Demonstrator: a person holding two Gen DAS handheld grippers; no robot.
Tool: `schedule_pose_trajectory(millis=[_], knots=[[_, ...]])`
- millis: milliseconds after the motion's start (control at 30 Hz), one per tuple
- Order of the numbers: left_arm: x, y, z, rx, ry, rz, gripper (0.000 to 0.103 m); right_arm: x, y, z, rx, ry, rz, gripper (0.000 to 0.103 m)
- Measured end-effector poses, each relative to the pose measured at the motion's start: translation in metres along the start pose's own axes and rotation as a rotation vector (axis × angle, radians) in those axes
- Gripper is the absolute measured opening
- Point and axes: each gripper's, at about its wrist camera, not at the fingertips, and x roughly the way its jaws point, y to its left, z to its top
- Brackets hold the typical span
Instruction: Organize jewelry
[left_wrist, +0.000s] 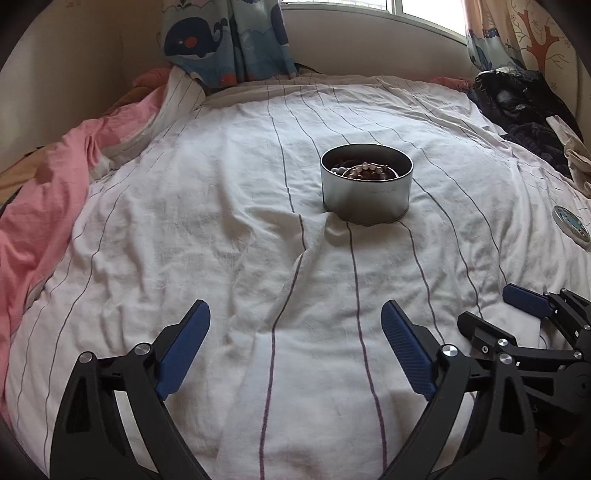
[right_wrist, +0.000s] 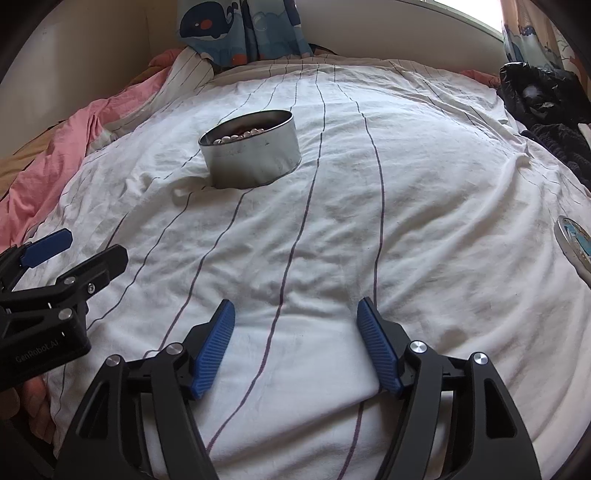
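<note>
A round silver tin (left_wrist: 366, 192) stands on the white striped bedsheet, holding beaded bracelets (left_wrist: 365, 170) in pink, brown and pearl tones. It also shows in the right wrist view (right_wrist: 255, 158), up and to the left, with beads (right_wrist: 240, 136) inside. My left gripper (left_wrist: 295, 325) is open and empty, low over the sheet, well short of the tin. My right gripper (right_wrist: 295, 317) is open and empty, also near the front of the bed. Each gripper shows at the edge of the other's view.
A round lid with a blue picture (left_wrist: 570, 223) lies on the sheet at the right; it also shows in the right wrist view (right_wrist: 576, 247). Dark clothes (left_wrist: 524, 107) pile at the back right. A pink blanket (left_wrist: 44, 206) lies along the left. Whale-print curtain (left_wrist: 225, 40) hangs behind.
</note>
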Motion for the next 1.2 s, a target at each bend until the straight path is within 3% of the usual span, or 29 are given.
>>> schedule_pose_trajectory(millis=[200, 1200], knots=[[0.021, 0.007, -0.003, -0.03, 0.08, -0.003, 0.092, 0.0, 0.0, 0.0, 0.0, 0.0, 0.001, 0.068], [0.027, 0.0, -0.005, -0.004, 0.111, 0.011, 0.096, 0.0, 0.001, 0.0, 0.001, 0.0, 0.001, 0.074]])
